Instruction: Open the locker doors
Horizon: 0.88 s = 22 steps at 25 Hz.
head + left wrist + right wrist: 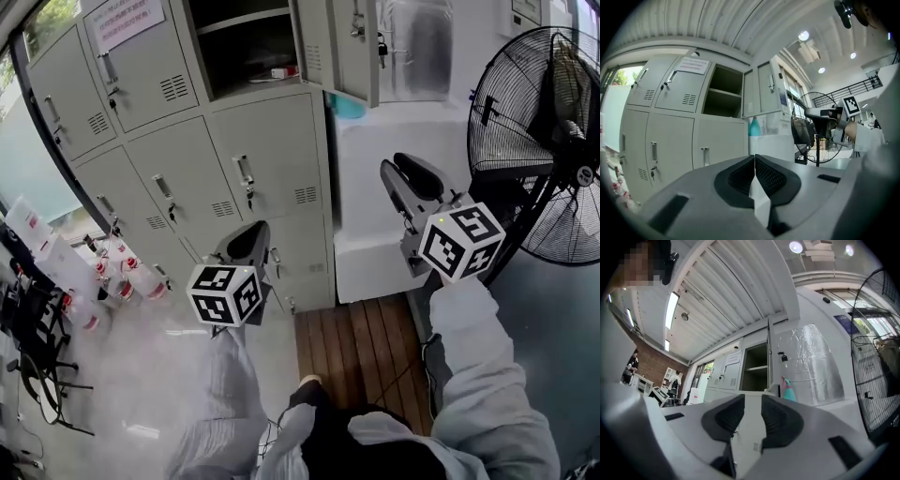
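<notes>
A bank of grey lockers (272,155) fills the head view's upper left. The top right compartment (248,42) stands open, its door (342,42) swung out to the right; the other doors are closed. My left gripper (246,239) is low in front of the bottom locker, jaws shut with nothing between them (754,157). My right gripper (401,169) is held to the right of the lockers, before a white ledge, and touches nothing. It is open, with a narrow empty gap between its pads (753,399). The open compartment (755,366) shows ahead of it.
A large black floor fan (539,141) stands at the right. A white ledge (394,141) beside the lockers carries a teal spray bottle (347,108). Several white bottles (122,277) and a black cart (28,328) are at the left. Wooden boards (356,347) lie underfoot.
</notes>
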{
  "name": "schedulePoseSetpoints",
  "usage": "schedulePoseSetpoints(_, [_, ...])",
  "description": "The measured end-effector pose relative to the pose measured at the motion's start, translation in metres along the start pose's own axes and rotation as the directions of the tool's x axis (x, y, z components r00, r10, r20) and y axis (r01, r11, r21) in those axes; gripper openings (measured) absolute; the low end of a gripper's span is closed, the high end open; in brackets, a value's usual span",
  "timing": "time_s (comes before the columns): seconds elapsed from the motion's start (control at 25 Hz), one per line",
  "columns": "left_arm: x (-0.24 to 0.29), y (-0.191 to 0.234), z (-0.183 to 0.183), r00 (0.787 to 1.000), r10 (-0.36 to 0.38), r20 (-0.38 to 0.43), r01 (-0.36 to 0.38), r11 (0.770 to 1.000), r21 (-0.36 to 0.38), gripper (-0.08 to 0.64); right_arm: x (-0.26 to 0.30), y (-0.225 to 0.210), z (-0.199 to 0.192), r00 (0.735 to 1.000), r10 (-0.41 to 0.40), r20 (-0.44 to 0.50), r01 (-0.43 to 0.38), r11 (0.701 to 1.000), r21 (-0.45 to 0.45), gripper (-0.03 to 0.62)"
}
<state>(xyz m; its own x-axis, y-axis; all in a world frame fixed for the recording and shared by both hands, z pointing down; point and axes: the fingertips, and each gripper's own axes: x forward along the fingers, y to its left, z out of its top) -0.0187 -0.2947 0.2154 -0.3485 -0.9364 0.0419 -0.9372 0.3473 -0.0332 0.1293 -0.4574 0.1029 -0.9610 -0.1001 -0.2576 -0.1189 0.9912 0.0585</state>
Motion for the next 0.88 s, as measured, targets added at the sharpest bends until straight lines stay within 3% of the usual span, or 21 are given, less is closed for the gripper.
schedulePoseSetpoints(0.16, [-0.009,-0.006,-0.024,1.000,0.002,-0.009,-0.003,1.000,-0.026,0.009,-0.013,0.009,-0.042,0.999,-0.008,-0.043,0.010,0.998,0.062,0.176])
schedulePoseSetpoints(0.24, [-0.013,-0.004,-0.034,1.000,0.013,-0.011,-0.014,0.999,-0.039,0.009,-0.017,0.012,-0.064,0.997,-0.005,-0.071,0.013,0.995,0.103,0.192])
schedulePoseSetpoints(0.56, [-0.024,0.019,-0.078,0.996,0.064,-0.062,-0.070,0.993,-0.094,0.009,-0.011,0.037,-0.133,0.987,0.067,-0.148,-0.038,0.982,0.187,0.191])
schedulePoseSetpoints(0.88, [-0.038,0.061,-0.124,0.983,0.122,-0.135,-0.143,0.977,-0.158,0.009,0.031,0.079,-0.189,0.966,0.161,-0.200,-0.109,0.963,0.246,0.190])
